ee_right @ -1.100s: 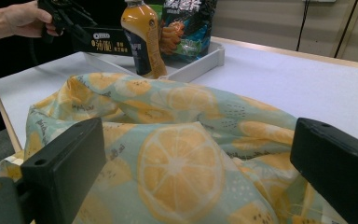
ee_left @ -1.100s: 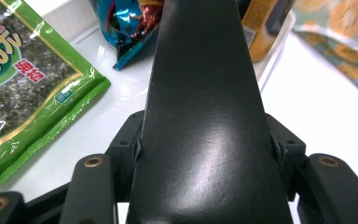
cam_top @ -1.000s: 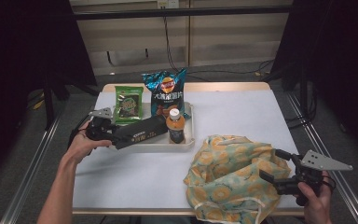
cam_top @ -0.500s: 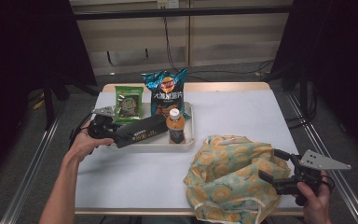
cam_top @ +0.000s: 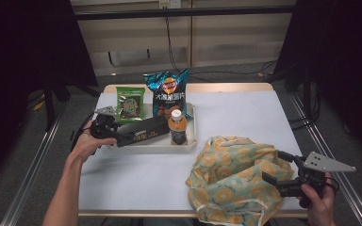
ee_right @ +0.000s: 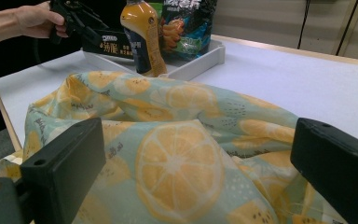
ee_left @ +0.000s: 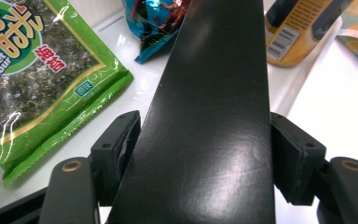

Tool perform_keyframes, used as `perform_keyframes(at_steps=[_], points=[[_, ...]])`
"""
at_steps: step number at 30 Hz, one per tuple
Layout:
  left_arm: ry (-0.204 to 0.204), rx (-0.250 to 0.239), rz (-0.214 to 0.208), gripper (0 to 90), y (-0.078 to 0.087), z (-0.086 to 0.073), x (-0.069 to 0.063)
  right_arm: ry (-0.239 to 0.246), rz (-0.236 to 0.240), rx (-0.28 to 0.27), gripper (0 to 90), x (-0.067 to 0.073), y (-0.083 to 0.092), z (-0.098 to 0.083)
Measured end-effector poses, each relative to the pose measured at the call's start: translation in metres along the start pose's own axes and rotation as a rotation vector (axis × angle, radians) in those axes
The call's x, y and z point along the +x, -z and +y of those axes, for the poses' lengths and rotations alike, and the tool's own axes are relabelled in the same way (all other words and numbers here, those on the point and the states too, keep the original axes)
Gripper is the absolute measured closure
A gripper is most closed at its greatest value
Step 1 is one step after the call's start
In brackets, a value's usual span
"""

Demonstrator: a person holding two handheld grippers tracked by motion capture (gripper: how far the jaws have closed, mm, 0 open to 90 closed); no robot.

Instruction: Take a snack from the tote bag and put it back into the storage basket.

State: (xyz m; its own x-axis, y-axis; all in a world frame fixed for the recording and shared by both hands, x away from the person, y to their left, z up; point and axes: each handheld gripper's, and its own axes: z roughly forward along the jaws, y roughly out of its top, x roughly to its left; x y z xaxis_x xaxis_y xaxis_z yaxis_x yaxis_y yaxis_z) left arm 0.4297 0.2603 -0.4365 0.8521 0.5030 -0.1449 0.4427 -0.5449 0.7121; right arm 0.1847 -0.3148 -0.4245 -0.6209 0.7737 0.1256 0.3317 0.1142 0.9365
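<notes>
A long black box [cam_top: 143, 132] lies slantwise in the white tray [cam_top: 155, 146], its far end by the orange-capped tea bottle [cam_top: 177, 127]. My left gripper [cam_top: 122, 136] is at the box's near end. In the left gripper view the box [ee_left: 214, 93] runs between the jaws of that gripper [ee_left: 205, 154], which have just been opening; the pads [ee_left: 123, 149] stand close beside its sides. My right gripper [cam_top: 273, 167] is open at the right edge of the lemon-print cloth bag [cam_top: 231, 183]. That bag [ee_right: 177, 140] lies beyond and below the wide-apart jaws of the right gripper [ee_right: 200, 172].
A blue chips bag [cam_top: 168, 94] stands at the tray's back. A green seaweed pack [cam_top: 130, 104] lies at its back left corner. The white table [cam_top: 245, 113] has bare room on the right and front left. Dark floor and metal rails flank it.
</notes>
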Motion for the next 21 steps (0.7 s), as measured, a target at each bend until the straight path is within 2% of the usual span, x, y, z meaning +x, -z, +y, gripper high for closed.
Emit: perform_keyframes(at_steps=[5,17,21], points=[[0.007,0.013,0.012,29.4,-0.0036,0.0004,0.0021,0.004,0.003,0.001,2.7,-0.0004,-0.0005,-0.0002],[0.022,0.003,0.026,25.2,-0.0093,-0.0003,0.0035,0.003,0.0,0.002,2.6,-0.0004,-0.0001,-0.0003],[0.016,0.022,0.027,24.8,-0.0099,0.0001,0.0062,-0.001,0.003,0.004,2.6,-0.0016,-0.0015,-0.0009]])
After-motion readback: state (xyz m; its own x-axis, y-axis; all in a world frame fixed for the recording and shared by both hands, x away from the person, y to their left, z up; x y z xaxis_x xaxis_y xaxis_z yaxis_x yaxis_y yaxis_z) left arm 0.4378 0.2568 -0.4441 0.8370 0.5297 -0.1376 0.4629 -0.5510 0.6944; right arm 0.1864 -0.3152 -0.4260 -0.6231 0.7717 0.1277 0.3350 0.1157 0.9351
